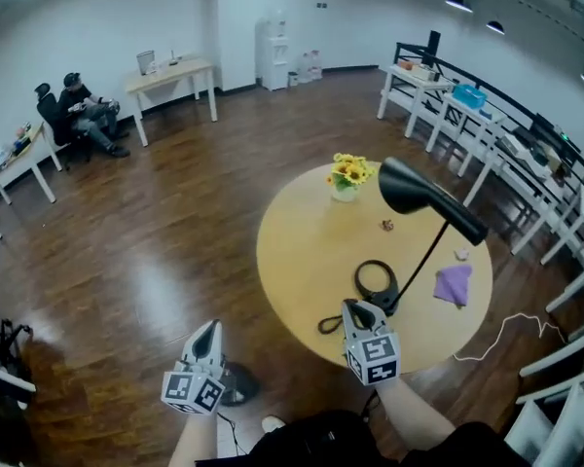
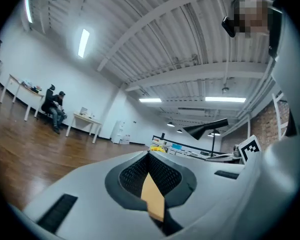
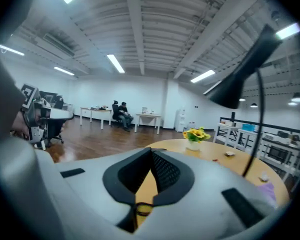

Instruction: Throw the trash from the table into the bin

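On the round wooden table [image 1: 302,261] lie a small brown scrap [image 1: 387,225], a pale scrap [image 1: 461,254] and a crumpled purple piece [image 1: 454,284]. My right gripper [image 1: 355,306] hovers over the table's near edge, beside the black lamp's ring base [image 1: 376,280]. Its jaws are shut with nothing between them [image 3: 151,151]. My left gripper [image 1: 210,327] is over the wooden floor, left of the table. Its jaws meet at the tip [image 2: 149,156] and hold nothing. I cannot make out a bin for certain.
A black desk lamp [image 1: 414,191] leans over the table, with a vase of yellow flowers [image 1: 347,175] behind it. A dark round object [image 1: 239,383] sits on the floor by my left gripper. A person [image 1: 88,115] sits at far desks; white tables line the right wall.
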Available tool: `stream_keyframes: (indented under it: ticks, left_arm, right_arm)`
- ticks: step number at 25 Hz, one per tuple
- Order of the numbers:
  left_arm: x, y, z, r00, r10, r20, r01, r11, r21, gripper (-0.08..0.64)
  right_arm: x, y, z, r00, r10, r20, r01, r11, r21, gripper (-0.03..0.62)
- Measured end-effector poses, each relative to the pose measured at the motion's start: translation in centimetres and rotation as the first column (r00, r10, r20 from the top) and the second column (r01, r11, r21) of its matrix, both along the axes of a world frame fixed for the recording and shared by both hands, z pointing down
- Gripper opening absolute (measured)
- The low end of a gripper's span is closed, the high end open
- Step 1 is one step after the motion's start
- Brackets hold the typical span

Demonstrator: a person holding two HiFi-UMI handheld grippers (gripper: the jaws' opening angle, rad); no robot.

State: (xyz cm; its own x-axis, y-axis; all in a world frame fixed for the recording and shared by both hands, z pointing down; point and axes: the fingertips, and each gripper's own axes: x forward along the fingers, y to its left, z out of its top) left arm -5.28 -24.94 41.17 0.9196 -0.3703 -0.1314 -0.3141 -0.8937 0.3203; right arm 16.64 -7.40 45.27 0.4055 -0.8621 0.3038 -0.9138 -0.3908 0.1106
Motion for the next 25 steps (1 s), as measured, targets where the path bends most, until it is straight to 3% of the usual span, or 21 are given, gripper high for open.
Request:
stream_keyframes:
  ticks: [5, 10, 17, 23, 25]
  left_arm:
    - [12.1, 8.4, -1.4, 0.974, 0.227, 0.002, -0.226, 0.973, 0.034, 0.001]
    - [19.8, 16.4, -2.3, 0.933, 0.361, -0.002, -0.36, 0.931, 0.05, 0.001]
    - [24.8, 21.7, -3.5, 0.906, 0.422, -0.037, -0.419, 0.905, 0.067, 0.001]
    - [25.1, 22.2, -4.6, 0.894, 0.446, -0.04, -0.441, 0.893, 0.093, 0.001]
    - [25.2, 21.4, -5.0, 0.89, 0.455, -0.037, -0.448, 0.886, 0.117, 0.001]
  right_arm:
    - [7.5, 13.4, -2.1, 0.969, 0.248, 0.001, -0.247, 0.967, 0.069, 0.0]
    - [12.5, 23.9, -2.7, 0.917, 0.4, 0.01, -0.398, 0.91, 0.116, 0.0]
    - [15.8, 31.6, -4.2, 0.863, 0.504, 0.014, -0.496, 0.845, 0.201, 0.0]
    - [16.5, 34.8, -5.3, 0.801, 0.597, 0.043, -0.584, 0.764, 0.274, 0.001]
    - [16.1, 34.6, -5.9, 0.791, 0.611, 0.036, -0.593, 0.749, 0.296, 0.0]
